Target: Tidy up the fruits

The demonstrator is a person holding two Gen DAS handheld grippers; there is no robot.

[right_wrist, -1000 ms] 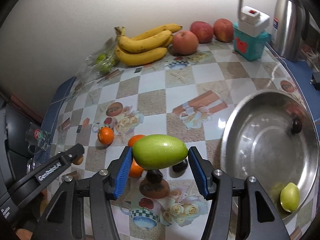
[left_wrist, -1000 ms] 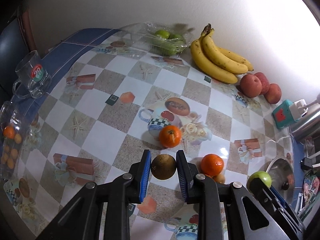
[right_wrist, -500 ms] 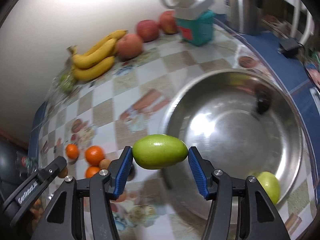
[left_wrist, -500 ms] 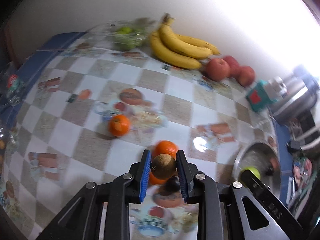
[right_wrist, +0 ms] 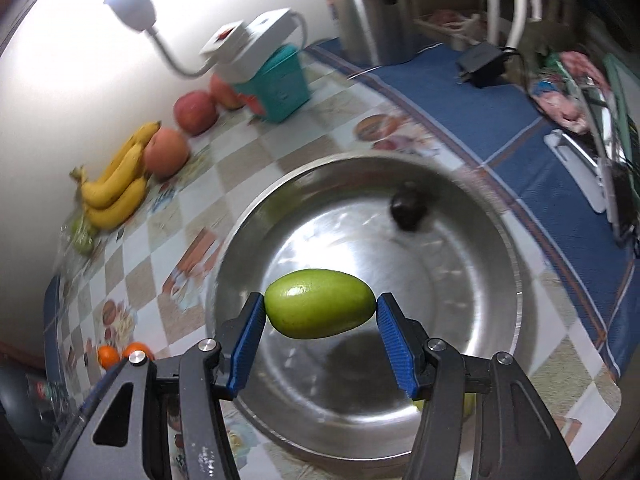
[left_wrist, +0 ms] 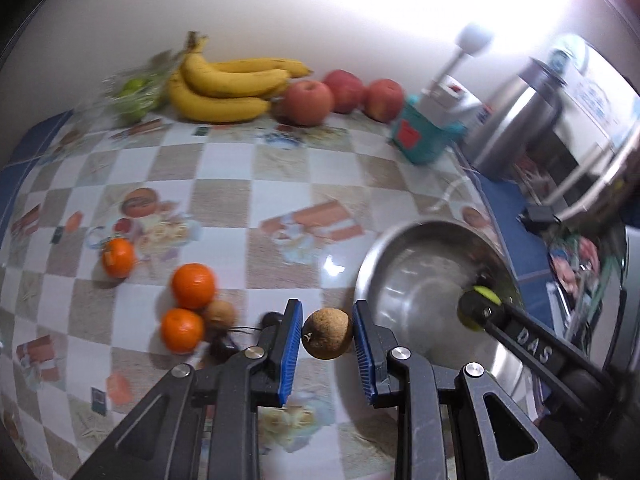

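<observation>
My left gripper [left_wrist: 327, 334] is shut on a small round brown fruit [left_wrist: 327, 339] and holds it above the table, just left of the steel bowl [left_wrist: 380, 252]. My right gripper [right_wrist: 320, 314] is shut on a green oval fruit [right_wrist: 320, 303] and holds it over the middle of the steel bowl [right_wrist: 508, 240]. A dark fruit [right_wrist: 408, 210] lies in the bowl's far side. A yellow-green fruit [right_wrist: 466, 402] sits near the bowl's front, mostly hidden by my right finger. Three oranges [left_wrist: 193, 286] and another brown fruit [left_wrist: 220, 314] lie on the table left of my left gripper.
Bananas [left_wrist: 224, 88], three red apples [left_wrist: 308, 102] and a bag of green fruit [left_wrist: 134, 92] line the wall. A teal box with a white lamp [left_wrist: 428, 136] and a steel kettle [left_wrist: 516, 116] stand at the right. Blue cloth [right_wrist: 500, 120] lies beyond the bowl.
Both grippers have swung right with their fruits. The right gripper has gone from the bowl's left rim to over its middle. The left gripper has moved closer to the bowl.
</observation>
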